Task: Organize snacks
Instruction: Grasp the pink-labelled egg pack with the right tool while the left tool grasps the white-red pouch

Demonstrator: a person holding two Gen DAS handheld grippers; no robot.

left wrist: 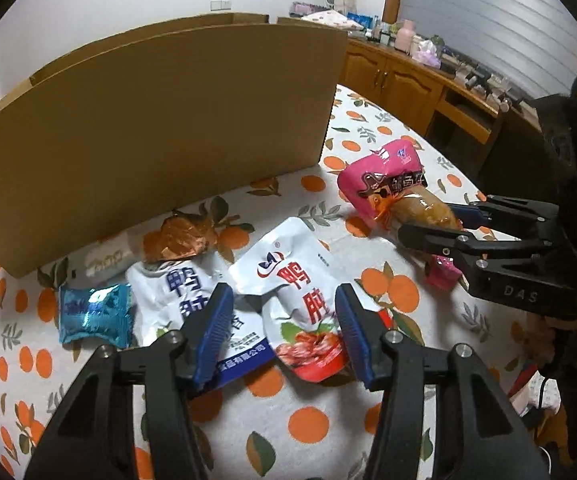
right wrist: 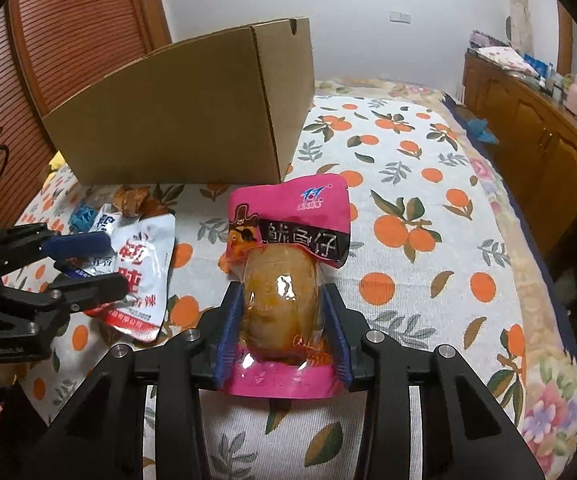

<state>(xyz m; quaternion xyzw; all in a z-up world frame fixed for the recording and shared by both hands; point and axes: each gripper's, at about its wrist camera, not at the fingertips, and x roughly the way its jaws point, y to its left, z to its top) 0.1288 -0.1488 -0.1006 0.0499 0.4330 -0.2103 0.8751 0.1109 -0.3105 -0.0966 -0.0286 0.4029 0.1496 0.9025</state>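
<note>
My right gripper (right wrist: 281, 289) is shut on a pink squid pouch (right wrist: 288, 208); both blue pads press the clear bulging part, and the pouch rests on the orange-print cloth (right wrist: 408, 264). The left wrist view shows that gripper (left wrist: 428, 220) at the right, holding the same pouch (left wrist: 372, 184). My left gripper (left wrist: 283, 294) stands open astride a red-and-white pouch (left wrist: 300, 300), and its left pad lies over a blue-and-white pouch (left wrist: 168, 292). A tall cardboard box (left wrist: 148, 120) stands behind the snacks.
By the box lie a blue foil packet (left wrist: 94, 316), a copper wrapper (left wrist: 180, 240) and a pale packet (left wrist: 100, 260). A wooden cabinet (right wrist: 536, 152) with clutter on top runs along the right. A slatted wooden door (right wrist: 68, 40) stands behind the box (right wrist: 176, 120).
</note>
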